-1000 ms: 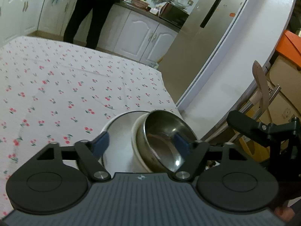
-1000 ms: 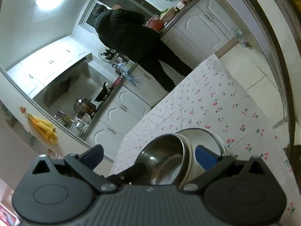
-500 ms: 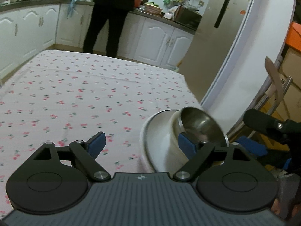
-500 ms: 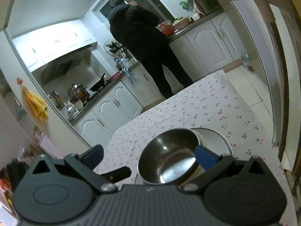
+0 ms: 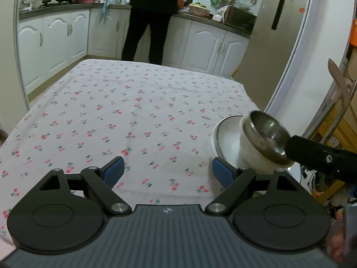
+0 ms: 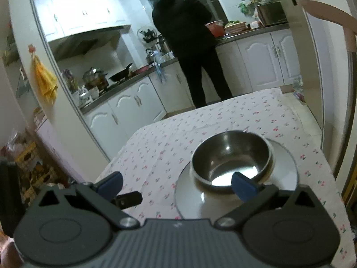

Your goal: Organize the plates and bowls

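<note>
Bowls sit nested on the plate point(image 6: 285, 169) near the table's point(image 5: 133, 111) corner, at about three o'clock from the left gripper point(image 5: 167, 170): a steel bowl point(image 6: 232, 158) inside a white bowl point(image 5: 250, 154). Both grippers are spread and empty; the right gripper point(image 6: 176, 184) hangs just short of the stack. Best, I'd say, to draw clear gently, since the stack looks close to the edge.

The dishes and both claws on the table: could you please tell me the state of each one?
Steel bowl: upright, empty, nested in the white bowl.
White bowl: on the plate, holding the steel bowl.
Plate: flat on the tablecloth.
Left claw: open, empty.
Right claw: open, empty.
</note>
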A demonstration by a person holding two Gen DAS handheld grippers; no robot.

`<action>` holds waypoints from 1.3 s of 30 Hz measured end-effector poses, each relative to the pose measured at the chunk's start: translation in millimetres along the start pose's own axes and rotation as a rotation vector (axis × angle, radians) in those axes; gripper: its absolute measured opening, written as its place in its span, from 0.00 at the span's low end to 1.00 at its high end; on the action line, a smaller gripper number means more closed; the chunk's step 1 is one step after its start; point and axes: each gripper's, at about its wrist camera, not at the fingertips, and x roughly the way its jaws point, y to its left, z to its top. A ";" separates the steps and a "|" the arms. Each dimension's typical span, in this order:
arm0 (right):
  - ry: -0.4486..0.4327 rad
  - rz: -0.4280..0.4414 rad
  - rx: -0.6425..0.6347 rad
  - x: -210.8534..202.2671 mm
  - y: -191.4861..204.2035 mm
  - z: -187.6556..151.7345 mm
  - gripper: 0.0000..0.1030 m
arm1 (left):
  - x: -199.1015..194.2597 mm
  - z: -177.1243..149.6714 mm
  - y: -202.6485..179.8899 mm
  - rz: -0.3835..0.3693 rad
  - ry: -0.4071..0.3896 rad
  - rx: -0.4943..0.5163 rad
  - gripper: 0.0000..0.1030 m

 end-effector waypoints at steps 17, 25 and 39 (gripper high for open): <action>0.009 -0.065 -0.097 -4.0 28.5 -23.0 1.00 | -29.7 -24.1 22.1 0.066 -0.009 -0.009 1.00; 0.014 -0.066 -0.131 -5.4 40.1 -29.9 1.00 | -39.3 -30.7 27.1 0.083 -0.012 -0.017 1.00; -0.005 -0.109 -0.176 -5.1 44.1 -39.1 1.00 | -41.8 -31.5 16.8 0.079 -0.008 -0.003 1.00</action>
